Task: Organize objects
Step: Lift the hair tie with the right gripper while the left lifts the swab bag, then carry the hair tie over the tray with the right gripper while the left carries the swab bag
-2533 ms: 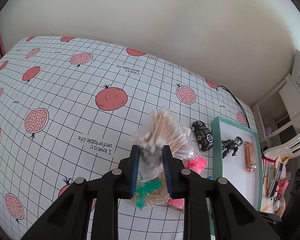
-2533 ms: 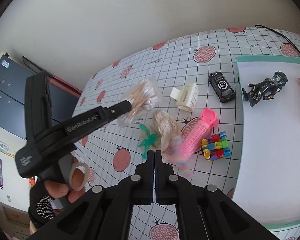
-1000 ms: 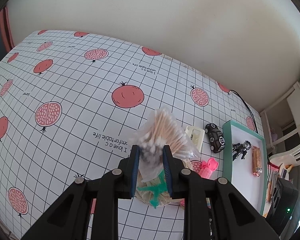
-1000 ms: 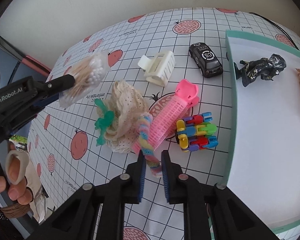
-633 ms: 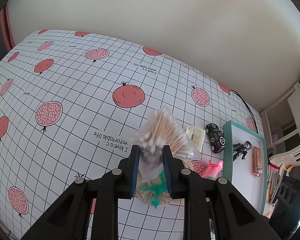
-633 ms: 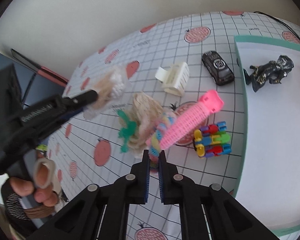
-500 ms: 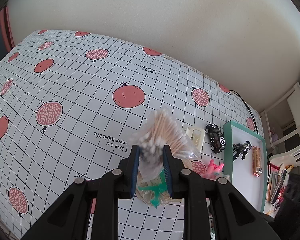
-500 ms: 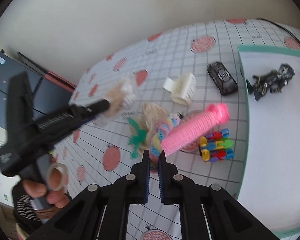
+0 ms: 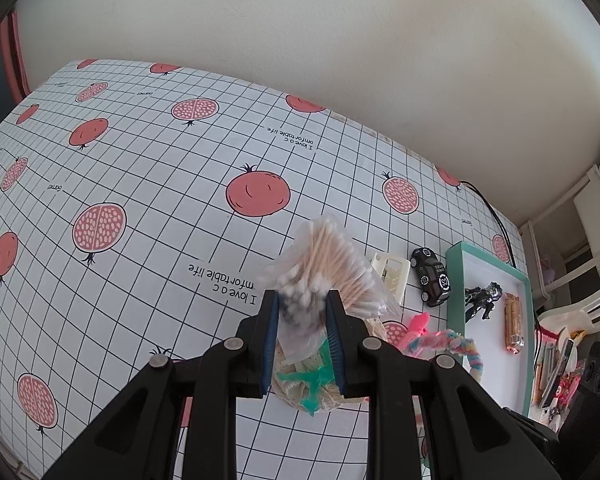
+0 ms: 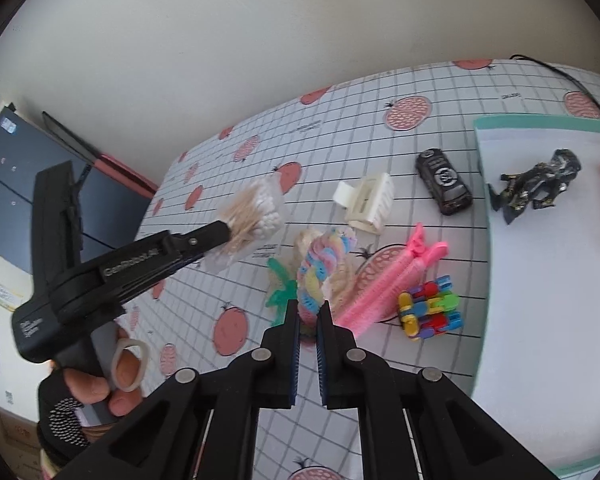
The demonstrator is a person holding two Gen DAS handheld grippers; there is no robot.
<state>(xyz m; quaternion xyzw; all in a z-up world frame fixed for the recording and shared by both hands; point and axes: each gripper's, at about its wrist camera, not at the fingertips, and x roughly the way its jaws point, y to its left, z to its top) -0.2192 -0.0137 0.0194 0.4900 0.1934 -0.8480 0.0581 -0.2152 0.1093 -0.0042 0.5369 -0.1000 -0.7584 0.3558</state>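
- The tray (image 10: 540, 128) is the biggest thing. It sits to the right of the right gripper (image 10: 309, 320), flat on the table (image 9: 140, 184). It looks stiff and has a low green rim. A dark figure (image 10: 536, 184) lies in it already.
- The bag of swabs (image 9: 328, 268) hangs in the air, up off the table. The left gripper (image 9: 302, 328) is clamped on its crinkly plastic, near the white tips. The bag looks light and soft, and I think the plastic could slip, so a hold low on the bunched part seems best.
- The fuzzy ring (image 10: 320, 268) is soft and bendy, in pale rainbow colours. The right gripper is pinched on its near end, and the rest sticks out ahead of the fingers. It looks very light, so a small squeeze should do.
- The pink roller (image 10: 384, 284) lies just right of the ring. It looks light and hard, and best held across its middle.
- The white clip (image 10: 366, 202) lies further ahead.
- The toy car (image 10: 444, 186) lies ahead and right, near the tray. It is hard and may roll.
- The block toy (image 10: 430, 312) lies close to the right.
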